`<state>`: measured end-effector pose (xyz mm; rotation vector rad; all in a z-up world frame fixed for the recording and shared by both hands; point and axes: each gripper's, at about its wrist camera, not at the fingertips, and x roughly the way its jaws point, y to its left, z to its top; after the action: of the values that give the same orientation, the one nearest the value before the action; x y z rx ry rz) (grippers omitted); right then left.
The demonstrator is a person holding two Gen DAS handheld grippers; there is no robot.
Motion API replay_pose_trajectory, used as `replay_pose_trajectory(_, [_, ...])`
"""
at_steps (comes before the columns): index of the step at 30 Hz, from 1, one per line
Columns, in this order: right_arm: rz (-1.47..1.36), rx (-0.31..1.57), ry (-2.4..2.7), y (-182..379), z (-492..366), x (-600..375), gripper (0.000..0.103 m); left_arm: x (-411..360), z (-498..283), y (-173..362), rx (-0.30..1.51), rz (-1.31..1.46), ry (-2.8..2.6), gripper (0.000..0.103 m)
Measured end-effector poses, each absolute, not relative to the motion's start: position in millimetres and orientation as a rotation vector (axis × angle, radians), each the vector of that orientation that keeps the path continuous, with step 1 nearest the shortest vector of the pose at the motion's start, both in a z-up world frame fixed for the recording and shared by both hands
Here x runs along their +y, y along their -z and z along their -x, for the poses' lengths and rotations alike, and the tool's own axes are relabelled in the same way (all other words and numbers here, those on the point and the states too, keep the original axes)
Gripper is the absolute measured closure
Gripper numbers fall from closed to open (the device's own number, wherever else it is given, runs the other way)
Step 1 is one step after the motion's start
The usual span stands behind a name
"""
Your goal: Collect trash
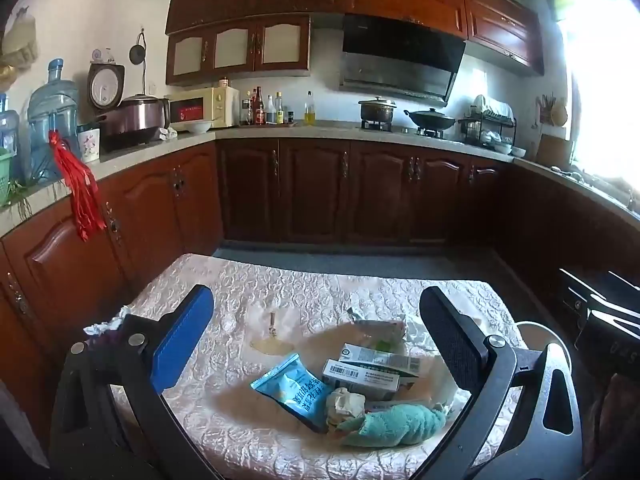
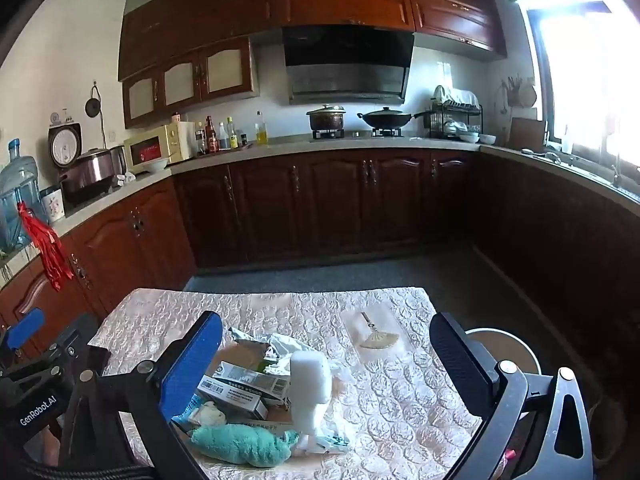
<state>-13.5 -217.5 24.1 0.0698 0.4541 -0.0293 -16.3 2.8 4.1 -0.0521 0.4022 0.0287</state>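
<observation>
**Meanwhile, a heap of trash on a quilted table in a wood-panelled kitchen**

Dark reddish wooden cabinets (image 1: 312, 188) run round the room under a pale stone counter (image 1: 256, 132), which carries a cream microwave (image 1: 204, 110), a row of glass bottles (image 1: 264, 110), a lidded pot (image 1: 377, 110) and a black wok (image 1: 430, 118) on the stove. A black range hood (image 1: 400, 56) slopes above them. Blue plastic water jugs (image 1: 52, 116) stand at the counter's left end, with a red tassel (image 1: 78, 188) hanging over its edge. Hard daylight floods in from the right.

The table (image 2: 400, 392) wears a shiny, pale pink cloth with a puckered, quilted pattern. Near its front edge, left of centre, the trash lies heaped: a glossy blue snack bag (image 1: 294, 388), flat cardboard boxes (image 1: 368, 368) printed with barcodes, crumpled paper (image 1: 346, 402), a fuzzy teal cloth (image 2: 240, 444) rolled into a lump, and a white, upright, blurred object (image 2: 310, 388) of soft outline. A small brush (image 2: 376, 338) with a fan-shaped head lies apart, toward the table's far right corner. A round stool (image 2: 504, 350) sits off the right edge.

The left gripper (image 1: 316, 340) and right gripper (image 2: 326, 356) both hover above the front edge, jaws spread wide, holding nothing; one finger of each is blue-padded, the other black and ribbed.
</observation>
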Motion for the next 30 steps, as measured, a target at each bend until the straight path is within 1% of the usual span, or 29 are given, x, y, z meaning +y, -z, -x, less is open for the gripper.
replay_pose_trajectory(30, [-0.053,0.438,0.029,-27.2,16.8,-216.6,0.0,7.0,16.3,-7.6,0.402,0.073,-0.025,0.0])
